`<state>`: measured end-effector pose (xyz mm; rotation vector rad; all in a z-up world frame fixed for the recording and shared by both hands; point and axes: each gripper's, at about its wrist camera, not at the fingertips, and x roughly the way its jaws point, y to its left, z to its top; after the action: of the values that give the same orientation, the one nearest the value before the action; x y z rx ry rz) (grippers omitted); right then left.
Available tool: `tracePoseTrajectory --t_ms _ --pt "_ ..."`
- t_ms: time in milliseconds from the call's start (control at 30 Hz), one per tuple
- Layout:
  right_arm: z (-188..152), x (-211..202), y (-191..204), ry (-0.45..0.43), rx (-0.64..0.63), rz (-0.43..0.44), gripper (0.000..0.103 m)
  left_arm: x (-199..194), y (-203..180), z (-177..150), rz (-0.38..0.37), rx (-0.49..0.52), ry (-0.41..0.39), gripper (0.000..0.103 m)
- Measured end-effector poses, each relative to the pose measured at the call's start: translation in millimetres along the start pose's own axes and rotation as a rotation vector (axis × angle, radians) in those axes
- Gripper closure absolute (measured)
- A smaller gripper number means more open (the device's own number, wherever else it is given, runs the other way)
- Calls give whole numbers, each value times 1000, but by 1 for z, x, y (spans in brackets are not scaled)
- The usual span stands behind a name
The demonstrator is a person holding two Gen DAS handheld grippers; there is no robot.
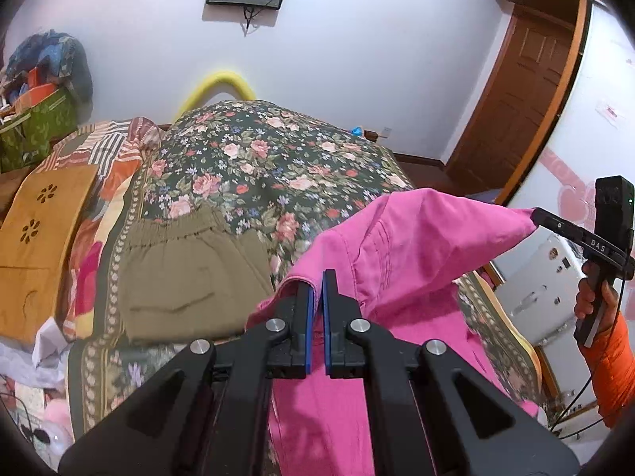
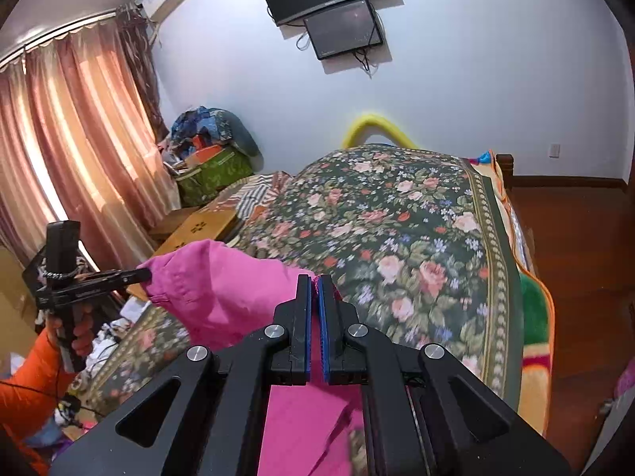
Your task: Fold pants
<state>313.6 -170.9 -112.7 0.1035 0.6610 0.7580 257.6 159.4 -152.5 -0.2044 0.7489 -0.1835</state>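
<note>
Pink pants (image 1: pixel 401 246) hang lifted above the floral bed cover (image 1: pixel 254 158), stretched between both grippers. My left gripper (image 1: pixel 316 277) is shut on one edge of the pink pants, cloth pinched between its blue pads. In the left wrist view my right gripper (image 1: pixel 533 214) grips the far corner at the right, held by a hand with an orange sleeve. In the right wrist view my right gripper (image 2: pixel 315 279) is shut on the pink pants (image 2: pixel 222 289), and my left gripper (image 2: pixel 147 275) pinches the other end at the left. Folded olive pants (image 1: pixel 190 273) lie flat on the bed.
A wooden board (image 1: pixel 35 234) leans at the bed's left side, with a green box (image 1: pixel 35 127) and piled clothes behind it. Curtains (image 2: pixel 71 150) hang at the left, a screen (image 2: pixel 341 27) is on the wall, a brown door (image 1: pixel 516 99) stands at the right.
</note>
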Motion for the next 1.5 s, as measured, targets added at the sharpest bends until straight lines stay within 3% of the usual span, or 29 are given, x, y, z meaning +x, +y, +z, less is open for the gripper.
tracePoseTrajectory --t_ms 400,867,1500 --pt "-67 -60 35 13 22 16 100 -58 -18 -65 -21 19 -8 100" --pt "-157 -67 52 137 131 36 100 -75 -17 -152 -59 18 62 100" --pt "-208 -66 58 237 193 31 100 -71 7 -217 -59 -83 138 100"
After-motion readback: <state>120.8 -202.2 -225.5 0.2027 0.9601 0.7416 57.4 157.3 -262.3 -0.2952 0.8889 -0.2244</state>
